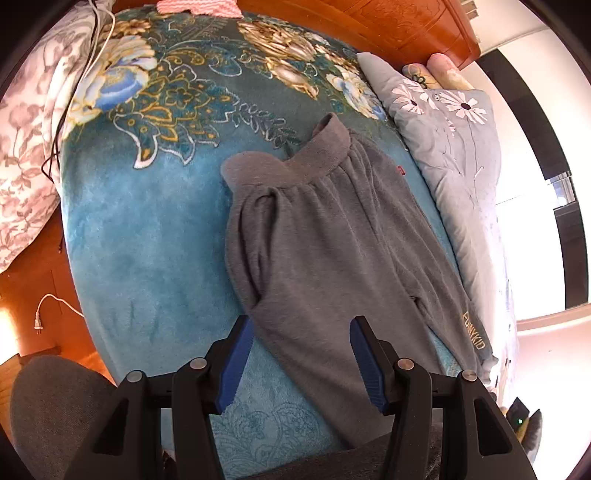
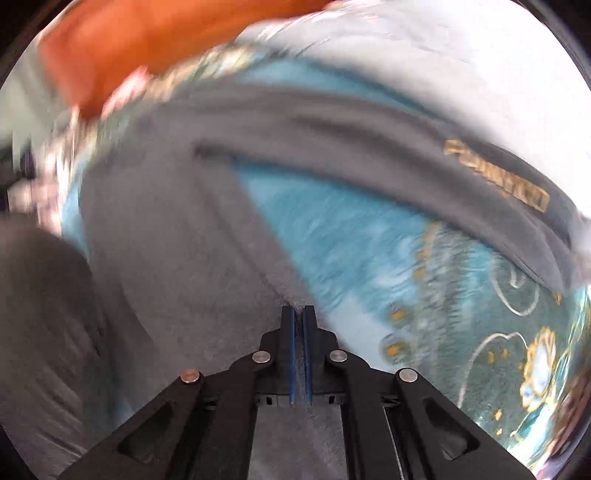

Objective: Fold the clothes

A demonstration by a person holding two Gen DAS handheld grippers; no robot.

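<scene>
Grey sweatpants (image 1: 332, 251) lie on the blue floral blanket (image 1: 147, 229), waistband at the far end and gold lettering (image 1: 474, 330) on the right leg. My left gripper (image 1: 301, 325) hovers open over the near part of a leg, its blue pads (image 1: 236, 362) standing apart on either side of the cloth. The right wrist view is blurred. There my right gripper (image 2: 299, 308) is shut, with the inner edge of a grey leg (image 2: 192, 258) pinched at its tips. The other leg, with the lettering (image 2: 495, 173), runs across the top, and bare blanket (image 2: 351, 251) shows between the legs.
A grey daisy-print pillow (image 1: 454, 147) lies along the right of the pants. A floral quilt (image 1: 26, 155) and cables (image 1: 74, 103) sit at the left. A wooden headboard (image 1: 406, 26) stands beyond. A white plug (image 1: 38, 325) lies on the floor. A person's grey-clad knee (image 1: 51, 406) is at the lower left.
</scene>
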